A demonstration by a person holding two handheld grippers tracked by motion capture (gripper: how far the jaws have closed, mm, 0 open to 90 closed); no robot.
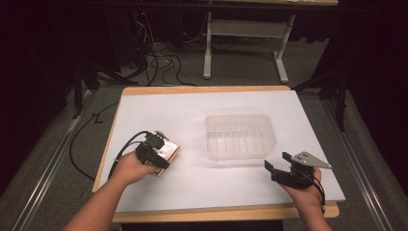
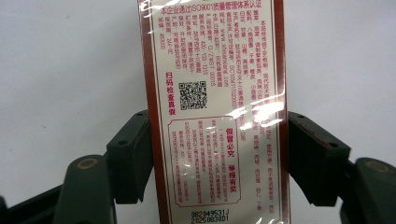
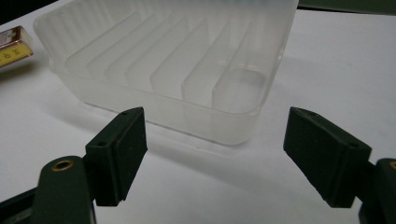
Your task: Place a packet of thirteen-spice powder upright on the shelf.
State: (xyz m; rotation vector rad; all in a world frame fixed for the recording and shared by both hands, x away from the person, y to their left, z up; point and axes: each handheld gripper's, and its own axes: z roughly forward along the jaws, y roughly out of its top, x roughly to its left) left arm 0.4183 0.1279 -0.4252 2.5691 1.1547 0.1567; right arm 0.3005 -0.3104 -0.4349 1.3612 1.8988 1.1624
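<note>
1. Left gripper [image 1: 161, 153]. Lies over the left part of the white-covered table [image 1: 192, 192], carried in the person's left hand [image 1: 129, 166]. In the left gripper view its two black jaws stand against the long sides of the box, one on each side, and appear to press on it; judged to be clamped on the box across its narrow width.

2. Box [image 2: 215, 112]. Flat, cellophane-wrapped carton with a red-brown border, red print and a QR code on the face turned to the camera. It sits at the left of the table, well apart from the tray, low over the white surface; whether it rests there or is just lifted cannot be told. Handling note: the wrap is glossy and likely slippery, so hold the squeeze firm and even, and keep the box level while it travels.

3. Tray [image 1: 240, 136]. Clear plastic, ribbed inside into narrow slots, standing near the middle of the table with nothing in it. Judged destination for the box. Handling note: turn the box edge-on so it lines up with one slot, lower it straight down between two ribs, and release only once it is seated.

4. Right gripper [image 1: 280, 163]. At the right front of the table, in the right hand [image 1: 305, 195], jaws wide apart with nothing between them, pointed at the near corner of the tray but clear of it. Handling note: the tray looks light and may slide; this gripper is well placed to steady its wall.
</note>
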